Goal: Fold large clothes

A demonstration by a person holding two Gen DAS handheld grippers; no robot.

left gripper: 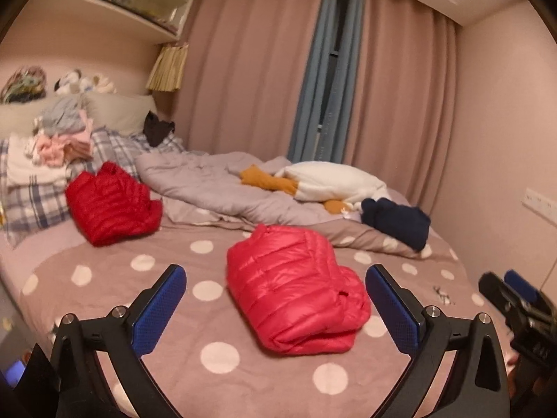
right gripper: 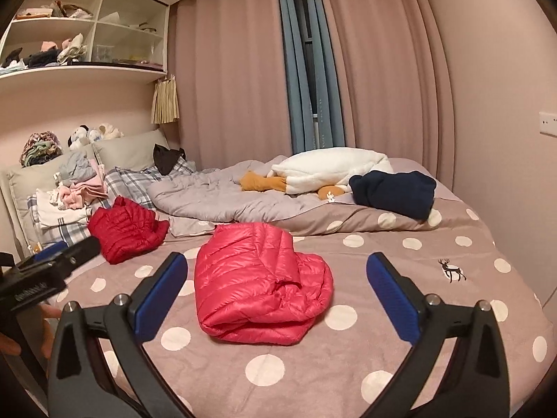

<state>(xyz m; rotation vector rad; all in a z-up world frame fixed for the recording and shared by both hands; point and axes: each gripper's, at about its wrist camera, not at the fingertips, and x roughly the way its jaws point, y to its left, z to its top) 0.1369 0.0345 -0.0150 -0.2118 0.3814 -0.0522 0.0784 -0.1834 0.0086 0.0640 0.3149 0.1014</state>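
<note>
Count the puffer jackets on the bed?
2. The pink-red puffer jacket lies folded on the polka-dot bedspread nearest the cameras; the darker red puffer jacket sits farther back by the plaid pillows. The clothes pile may hide more.

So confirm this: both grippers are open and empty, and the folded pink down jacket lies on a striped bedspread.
Not striped. In the right wrist view the bedspread is polka-dotted. The rest holds: the left gripper and right gripper are open and empty, and the folded pink down jacket lies on it.
</note>
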